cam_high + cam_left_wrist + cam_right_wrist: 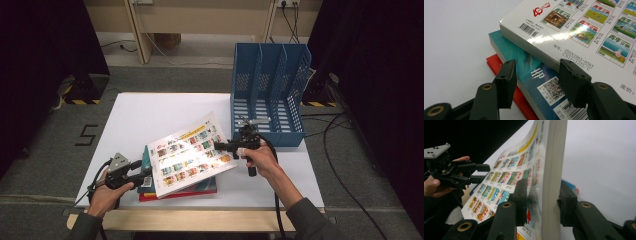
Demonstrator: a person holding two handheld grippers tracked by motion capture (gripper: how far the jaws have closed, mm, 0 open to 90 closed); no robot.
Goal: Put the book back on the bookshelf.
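White magazine (192,152) tilted, right hand-held gripper (223,146) clamping

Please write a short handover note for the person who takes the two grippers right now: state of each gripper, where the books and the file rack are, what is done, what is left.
Right gripper: shut on the white magazine, clamping its right edge; that side is raised.
Left gripper: open, jaws at the stack's left edge, holding nothing.
Things: the magazine's left side lies on the teal book, which lies on the red book, at the front of the white table. The blue file rack stands at the back right; no book shows in its slots.
Done: magazine gripped and partly lifted.
Left: probably lift it clear and stand it in the rack, then the other two books.
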